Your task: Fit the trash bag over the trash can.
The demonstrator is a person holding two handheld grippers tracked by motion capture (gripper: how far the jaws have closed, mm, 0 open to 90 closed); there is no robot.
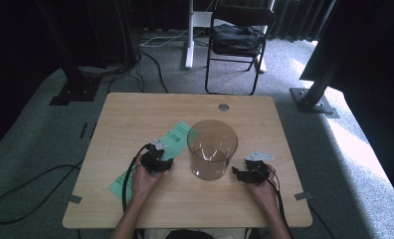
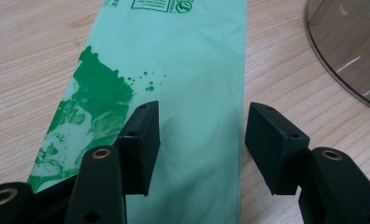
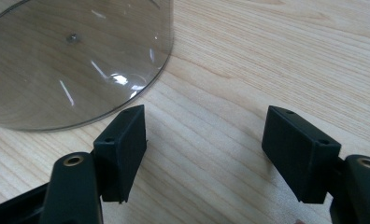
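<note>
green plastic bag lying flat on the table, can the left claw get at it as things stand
Probably yes. The left claw hangs open right over the flat green plastic bag, with nothing between them. The clear round plastic container stands off to the side, apart from the bag's near end.

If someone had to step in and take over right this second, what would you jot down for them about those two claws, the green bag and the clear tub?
Left claw: open, empty, poised low over the flat green bag, jaws either side of its right edge.
Right claw: open, empty, over bare table just right of the clear tub.
Things: the tub stands upright mid-table, with nothing visible inside. The bag lies flat to its left, one end reaching behind the tub.
Done: nothing gripped, nothing visibly started.
Left: probably pick up the bag with the left claw, with the right one near enough to steady the tub. That is my guess from how they are placed.
</note>
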